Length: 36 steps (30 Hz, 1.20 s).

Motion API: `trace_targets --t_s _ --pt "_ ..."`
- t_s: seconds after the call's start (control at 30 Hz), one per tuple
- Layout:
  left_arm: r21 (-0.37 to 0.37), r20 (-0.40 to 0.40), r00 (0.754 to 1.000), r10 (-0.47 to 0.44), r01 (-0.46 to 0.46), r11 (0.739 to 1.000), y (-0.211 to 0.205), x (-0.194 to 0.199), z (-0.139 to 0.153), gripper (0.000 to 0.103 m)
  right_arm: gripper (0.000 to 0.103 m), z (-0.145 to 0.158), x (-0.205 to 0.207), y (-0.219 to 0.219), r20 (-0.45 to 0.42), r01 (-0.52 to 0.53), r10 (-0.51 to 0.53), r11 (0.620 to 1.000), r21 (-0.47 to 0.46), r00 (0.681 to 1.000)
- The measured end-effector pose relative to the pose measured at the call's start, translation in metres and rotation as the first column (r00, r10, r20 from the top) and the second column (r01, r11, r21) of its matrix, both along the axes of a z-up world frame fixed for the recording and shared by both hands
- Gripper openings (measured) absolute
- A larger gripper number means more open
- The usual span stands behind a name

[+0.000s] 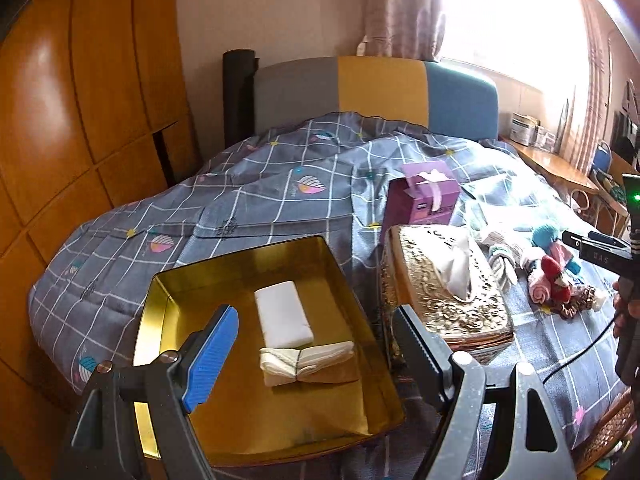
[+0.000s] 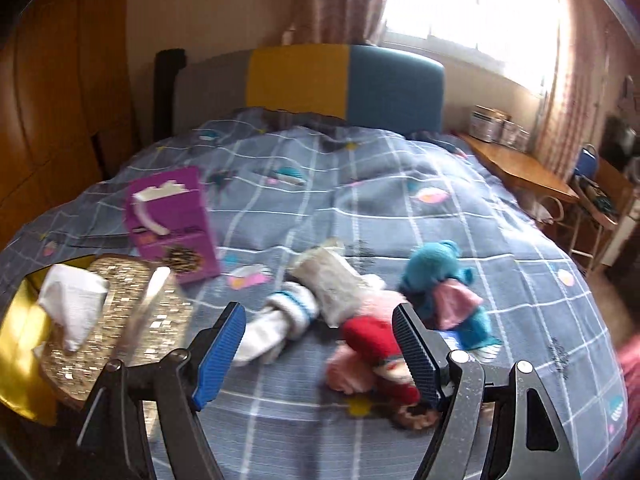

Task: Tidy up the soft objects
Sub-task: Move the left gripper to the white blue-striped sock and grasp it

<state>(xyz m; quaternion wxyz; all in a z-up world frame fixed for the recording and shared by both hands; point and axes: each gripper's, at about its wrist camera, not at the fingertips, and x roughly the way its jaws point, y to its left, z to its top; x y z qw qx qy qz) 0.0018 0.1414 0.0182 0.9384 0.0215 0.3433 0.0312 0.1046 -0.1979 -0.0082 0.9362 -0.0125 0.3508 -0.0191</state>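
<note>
My left gripper (image 1: 316, 344) is hanging with its jaws apart and nothing between them, over the gold tin tray (image 1: 172, 284) lying on the bed (image 1: 280, 184); my right gripper (image 2: 320, 344) is likewise standing wide and empty above the heap of soft things; the red plush (image 2: 372, 336) and a pink piece (image 2: 344, 372) are lying on the quilt below the gap, apart from the pads.

Only the left wrist view is showing me the inside of the tray; a folded white cloth (image 1: 284, 312) is lying there with a cream bundle (image 1: 308, 358) just in front of it, touching; the same view is catching the right gripper's black body (image 1: 604, 256) at the right edge, where I am reading "DAS" in small letters, with a green light above it.

The right wrist view is giving me the pile properly, though blurred: a rolled white sock with blue bands (image 2: 280, 324), a pale grey fabric piece (image 2: 332, 284), a teal plush in a pink skirt (image 2: 444, 280) and a brown scrunchie (image 2: 416, 412); the tray is showing only as a gold sliver at the left.

Both views are showing the ornate gold tissue box (image 1: 448, 280) with a tissue sticking up, beside the tray, and the purple box (image 1: 424, 196) behind it; its label is too small and smeared for me to read.
</note>
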Motion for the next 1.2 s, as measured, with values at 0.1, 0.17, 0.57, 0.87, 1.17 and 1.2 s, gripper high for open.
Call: trace_targets --t_s 0.1,0.17,0.57,0.87,1.17,1.2 --pt "0.013 0.001 1.000 -0.021 0.021 1.000 -0.009 0.001 0.002 0.081 0.076 -0.006 0.005 -0.024 -0.004 0.054 -0.054 0.999 -0.006 0.999" --pt "0.023 0.007 0.999 -0.038 0.038 0.999 -0.017 0.000 0.005 0.081 0.076 -0.010 0.008 -0.039 -0.007 0.085 -0.085 0.996 -0.008 0.996" --pt "0.057 0.020 0.973 -0.231 0.230 0.972 -0.086 0.017 0.026 0.081 0.079 -0.038 0.012 -0.130 -0.093 0.332 -0.321 0.929 0.164 0.943" --pt "-0.044 -0.107 0.906 -0.409 0.407 0.912 -0.160 0.055 0.023 0.079 0.084 -0.040 0.007 -0.144 -0.126 0.379 -0.358 0.890 0.252 0.925" --pt "-0.006 -0.281 0.826 -0.488 0.507 0.862 -0.256 0.121 -0.014 0.068 0.084 -0.039 0.004 -0.148 -0.127 0.373 -0.351 0.874 0.311 0.928" --pt "0.002 -0.308 0.823 -0.478 0.503 0.864 -0.262 0.129 -0.021 0.065 0.084 -0.038 0.004 -0.149 -0.126 0.371 -0.349 0.874 0.315 0.929"
